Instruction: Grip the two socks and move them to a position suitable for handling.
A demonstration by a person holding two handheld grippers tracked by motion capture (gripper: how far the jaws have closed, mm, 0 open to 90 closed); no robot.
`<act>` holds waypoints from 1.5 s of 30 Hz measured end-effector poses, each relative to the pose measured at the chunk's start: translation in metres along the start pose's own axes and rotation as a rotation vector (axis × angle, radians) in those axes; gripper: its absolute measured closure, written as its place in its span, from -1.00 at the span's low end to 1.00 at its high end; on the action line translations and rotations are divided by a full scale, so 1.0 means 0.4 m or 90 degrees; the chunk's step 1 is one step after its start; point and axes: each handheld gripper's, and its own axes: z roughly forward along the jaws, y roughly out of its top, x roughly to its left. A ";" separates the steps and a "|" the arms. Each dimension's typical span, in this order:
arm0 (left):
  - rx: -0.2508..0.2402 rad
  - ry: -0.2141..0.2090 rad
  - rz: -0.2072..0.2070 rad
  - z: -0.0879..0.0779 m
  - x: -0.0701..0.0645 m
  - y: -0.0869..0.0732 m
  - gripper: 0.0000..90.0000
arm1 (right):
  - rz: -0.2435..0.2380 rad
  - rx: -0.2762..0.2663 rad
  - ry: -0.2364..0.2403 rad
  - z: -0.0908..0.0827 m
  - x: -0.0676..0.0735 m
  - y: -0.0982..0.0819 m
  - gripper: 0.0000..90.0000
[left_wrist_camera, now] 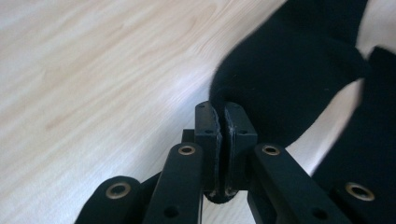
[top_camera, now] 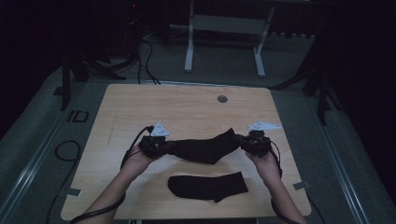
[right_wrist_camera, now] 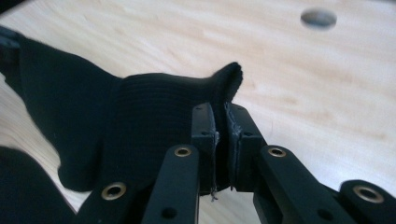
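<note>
A black sock (top_camera: 205,148) hangs stretched between my two grippers just above the wooden table (top_camera: 187,107). My left gripper (top_camera: 164,147) is shut on its toe end (left_wrist_camera: 280,79), the jaws pinched together on the fabric (left_wrist_camera: 222,122). At the other side, my right gripper (top_camera: 243,142) is shut on the ribbed cuff end (right_wrist_camera: 154,116), jaws closed on the fabric edge (right_wrist_camera: 221,125). A second black sock (top_camera: 208,185) lies flat on the table nearer the person, below the held one.
A round grommet hole (top_camera: 222,99) sits at the table's far middle, also seen as the hole (right_wrist_camera: 318,18) in the right gripper view. Beyond the table stand a white desk frame (top_camera: 224,37) and cables (top_camera: 144,56) on the dark floor.
</note>
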 end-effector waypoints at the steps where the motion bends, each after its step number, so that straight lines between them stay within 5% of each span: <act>1: 0.006 -0.003 -0.004 0.010 0.002 -0.007 0.91 | 0.007 0.006 -0.003 0.008 -0.004 -0.012 0.83; 13: 0.032 -0.029 -0.007 0.099 0.006 -0.050 0.87 | 0.043 0.076 -0.015 0.092 -0.049 -0.121 0.80; 15: 0.043 -0.032 -0.004 0.101 0.009 -0.047 0.68 | 0.042 0.079 -0.020 0.094 -0.053 -0.125 0.76; 17: 0.033 -0.024 -0.016 0.093 0.013 -0.047 0.34 | 0.047 0.077 -0.023 0.093 -0.060 -0.123 0.48; 20: 0.010 -0.012 -0.023 0.073 0.019 -0.049 0.29 | 0.061 0.063 -0.028 0.080 -0.070 -0.117 0.33; 24: -0.007 -0.014 -0.024 0.055 0.009 -0.047 0.53 | 0.035 0.047 -0.031 0.059 -0.063 -0.107 0.58; 28: 0.014 -0.043 -0.001 0.069 -0.020 -0.046 0.89 | 0.009 0.060 -0.022 0.067 -0.040 -0.106 0.94; 34: 0.044 -0.044 -0.009 0.115 -0.028 -0.062 0.98 | -0.004 0.098 -0.029 0.111 -0.025 -0.131 0.94; 45: 0.047 -0.012 -0.028 0.126 0.007 -0.064 0.98 | -0.005 0.090 -0.028 0.095 -0.001 -0.154 0.94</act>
